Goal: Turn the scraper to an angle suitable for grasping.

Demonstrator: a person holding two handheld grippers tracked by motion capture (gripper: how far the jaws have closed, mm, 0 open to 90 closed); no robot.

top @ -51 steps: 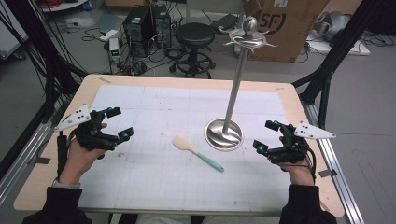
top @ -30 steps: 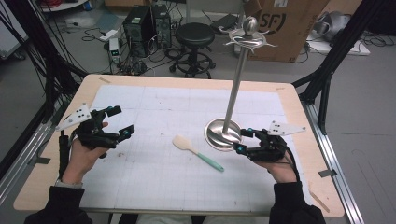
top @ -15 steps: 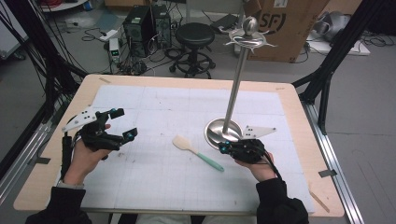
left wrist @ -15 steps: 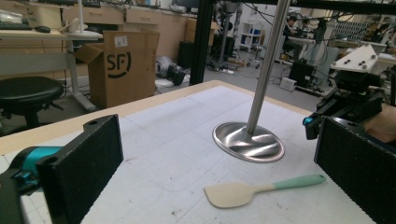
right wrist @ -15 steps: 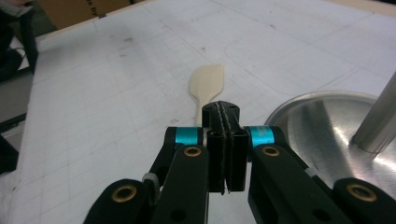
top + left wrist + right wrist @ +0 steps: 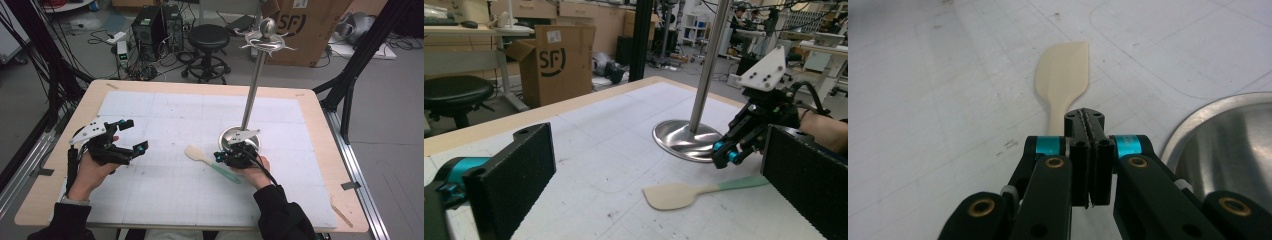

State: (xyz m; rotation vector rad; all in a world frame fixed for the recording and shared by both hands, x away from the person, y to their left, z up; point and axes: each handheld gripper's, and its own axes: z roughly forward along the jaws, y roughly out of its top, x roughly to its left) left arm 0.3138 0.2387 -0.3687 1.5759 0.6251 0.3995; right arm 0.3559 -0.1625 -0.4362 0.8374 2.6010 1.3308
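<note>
White gridded mat (image 6: 165,120) covers a wooden table (image 6: 320,125); cluttered lab floor lies behind it.

Lower left of the high view: left gripper (image 6: 131,135) in the person's left hand (image 6: 90,170), jaws spread wide, nothing between them. Its own view has the two black pads at the bottom corners, far apart.

Lower centre-right of the high view: right gripper (image 6: 220,156) in the right hand (image 6: 255,170), low over the mat, jaws pressed together. Right gripper view: pads meet face to face at frame centre (image 6: 1090,120), tips just over the spatula's handle; cannot tell if they touch it, nothing pinched.

Spatula (image 6: 210,162) lies flat on the mat, centre of the high view, cream blade (image 6: 1063,70) toward upper left, green handle (image 6: 744,182) running lower right beside the right gripper.

Just beyond that gripper: steel stand (image 6: 250,100), round base (image 6: 686,140) on the mat, pole upright, hooks at the top.

Far, top of frame: black stool (image 6: 210,40), cardboard box (image 6: 300,30), computer tower (image 6: 150,25), cables.
</note>
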